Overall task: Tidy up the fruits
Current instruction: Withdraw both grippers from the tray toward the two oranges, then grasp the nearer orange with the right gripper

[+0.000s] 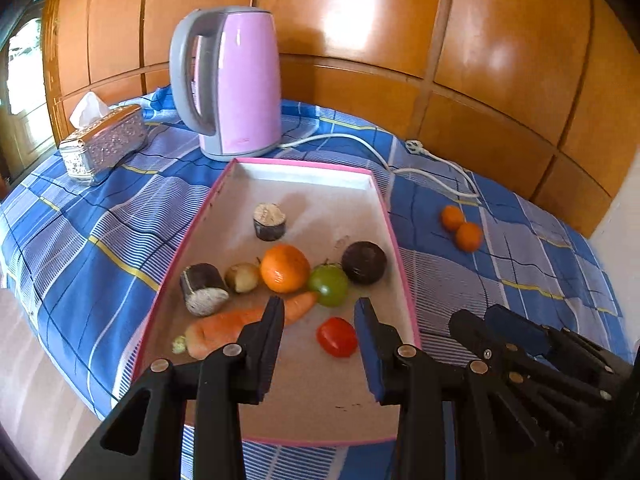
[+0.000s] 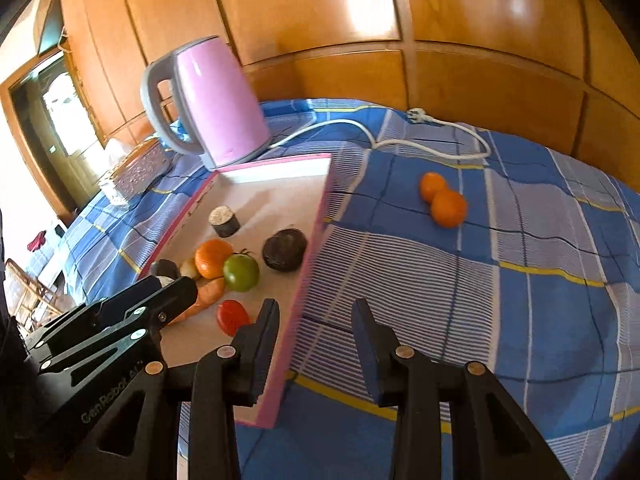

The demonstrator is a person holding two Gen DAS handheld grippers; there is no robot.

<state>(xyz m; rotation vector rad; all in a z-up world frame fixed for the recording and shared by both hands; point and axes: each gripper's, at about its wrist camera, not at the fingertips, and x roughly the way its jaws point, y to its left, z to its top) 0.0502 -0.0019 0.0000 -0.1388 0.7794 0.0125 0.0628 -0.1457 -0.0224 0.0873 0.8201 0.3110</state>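
left wrist view, and your left gripper (image 1: 320, 308) hangs over the near end of the pink-rimmed tray (image 1: 404, 264), jaws parted with nothing between them, the red tomato (image 1: 337, 337) showing in the gap. beyond it sit the carrot (image 1: 236, 326), green tomato (image 1: 329, 285), big orange (image 1: 285, 268) and a dark round fruit (image 1: 364, 262). your right gripper (image 2: 316, 310) straddles the tray's right rim, released too, gripping nothing. two small oranges (image 2: 443, 198) lie touching on the blue checked cloth (image 2: 540, 300), well apart from the tray. pink kettle (image 1: 236, 84) behind.
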